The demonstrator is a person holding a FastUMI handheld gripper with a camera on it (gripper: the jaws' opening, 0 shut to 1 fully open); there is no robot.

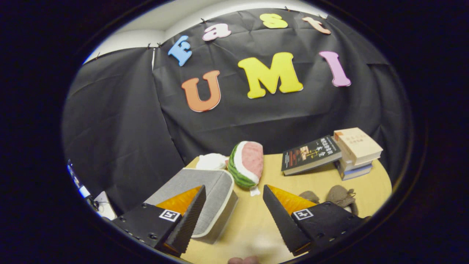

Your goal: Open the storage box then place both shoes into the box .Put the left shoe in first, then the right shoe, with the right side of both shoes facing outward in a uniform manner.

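Gripper (232,214): fingers spread wide, nothing between them.
Storage box (205,190): grey, lid closed, partly behind left finger.
Shoes (331,196): brownish, half-hidden beyond right finger; details indistinct.

storage box (205,190): grey woven fabric, pale cream trim round the lid edge
table (256,220): light yellow-tan wood tone
watermelon-slice plush (247,165): pink face, white band, green rind with darker green stripes
white item (211,161), at 9 o'clock of the plush: plain white
shoes (335,196): dull grey-brown
leaning book (311,154): dark cover, white and orange print
stacked books (357,146): cream on top, blue-grey cover below
gripper (233,205): fingers apart, holding nothing
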